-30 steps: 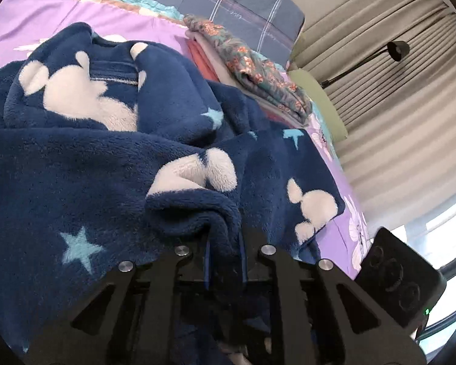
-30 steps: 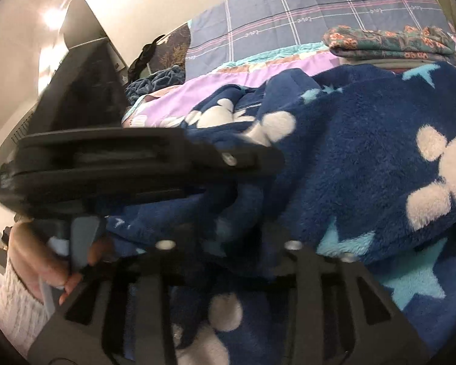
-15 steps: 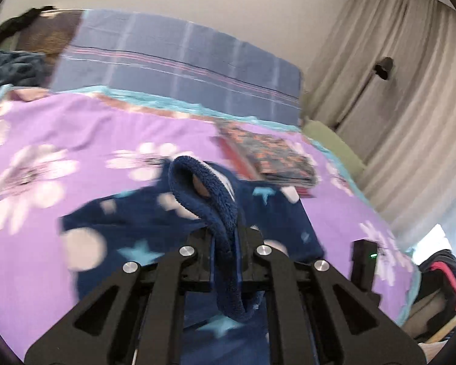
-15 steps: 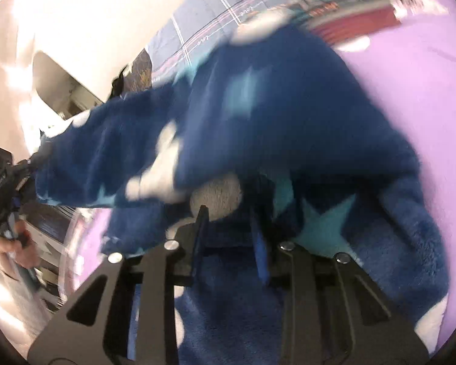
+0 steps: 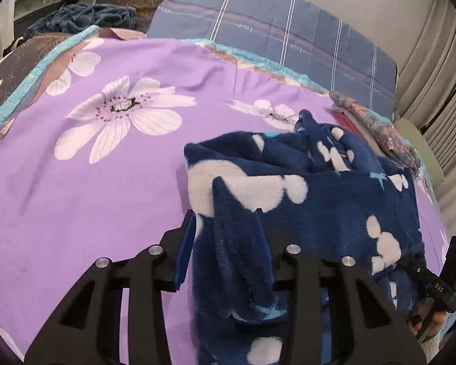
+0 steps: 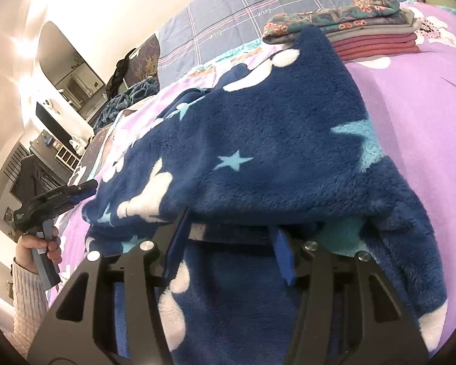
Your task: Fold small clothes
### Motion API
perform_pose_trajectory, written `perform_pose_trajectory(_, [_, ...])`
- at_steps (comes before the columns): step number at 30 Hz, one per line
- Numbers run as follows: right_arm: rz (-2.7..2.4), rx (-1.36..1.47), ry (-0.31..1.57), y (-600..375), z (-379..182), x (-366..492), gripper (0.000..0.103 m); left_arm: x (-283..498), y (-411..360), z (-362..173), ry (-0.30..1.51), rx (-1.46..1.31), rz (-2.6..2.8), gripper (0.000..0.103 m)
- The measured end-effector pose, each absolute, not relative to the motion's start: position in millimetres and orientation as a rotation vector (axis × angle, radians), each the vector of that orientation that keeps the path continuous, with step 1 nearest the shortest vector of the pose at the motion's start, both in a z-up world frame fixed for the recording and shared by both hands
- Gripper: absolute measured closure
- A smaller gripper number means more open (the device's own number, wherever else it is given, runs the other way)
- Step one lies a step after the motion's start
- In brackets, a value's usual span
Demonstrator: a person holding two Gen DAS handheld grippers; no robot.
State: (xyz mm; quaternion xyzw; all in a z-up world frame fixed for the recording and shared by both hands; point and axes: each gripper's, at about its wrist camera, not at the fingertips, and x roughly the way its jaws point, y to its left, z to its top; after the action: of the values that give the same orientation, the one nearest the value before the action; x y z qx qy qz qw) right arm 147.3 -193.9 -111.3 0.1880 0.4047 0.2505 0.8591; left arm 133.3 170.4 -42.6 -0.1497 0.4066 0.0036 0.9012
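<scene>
A navy fleece garment [image 5: 319,200] with white blobs and light-blue stars lies bunched on the purple flowered bedspread [image 5: 91,182]. It fills the right wrist view [image 6: 258,140] too. My left gripper [image 5: 228,243] has its jaws open, with a fold of the fleece still lying between them. My right gripper [image 6: 231,237] is open too, with the fleece draped over and between its fingers. The left gripper also shows at the left of the right wrist view [image 6: 60,194], at the garment's far corner.
A stack of folded clothes [image 6: 349,30] with a floral piece on top sits behind the garment [image 5: 374,127]. A blue checked pillow [image 5: 288,30] lies at the bed's head. Curtains [image 5: 434,60] hang at the right. A dark blanket [image 5: 85,18] lies at the back left.
Both grippers carried the fleece across the bed and laid it down. Both were clamped on the fabric and have since opened. The garment now lies folded over.
</scene>
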Motion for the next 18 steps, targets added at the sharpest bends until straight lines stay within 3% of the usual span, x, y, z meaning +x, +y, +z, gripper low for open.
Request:
perform_pose_trajectory(5, [0.472, 0.320, 0.870, -183.8, -97.1, 135.4, 0.058, 122.9, 135.0, -32.7, 0.781, -0.226, -0.144, 0.060])
perform_pose_trajectory(9, [0.605, 0.193, 0.763, -156.8, -53.5, 114.9, 0.060, 140.1, 92.6, -68.8, 0.889, -0.156, -0.236, 0.045])
perform_pose_trajectory(11, [0.528, 0.102, 0.674, -149.8, -38.3, 116.3, 0.058, 144.3, 73.1, -80.1, 0.859, -0.050, -0.195, 0.036])
perform_pose_trajectory(15, [0.232, -0.071, 0.848, -157.8, -93.6, 160.7, 0.058, 139.5, 62.1, -81.6, 0.835, 0.033, -0.172, 0.032])
perform_pose_trajectory(18, [0.305, 0.048, 0.860, -176.0, -100.7, 167.1, 0.058, 137.1, 72.4, -82.5, 0.824, -0.011, -0.195, 0.032])
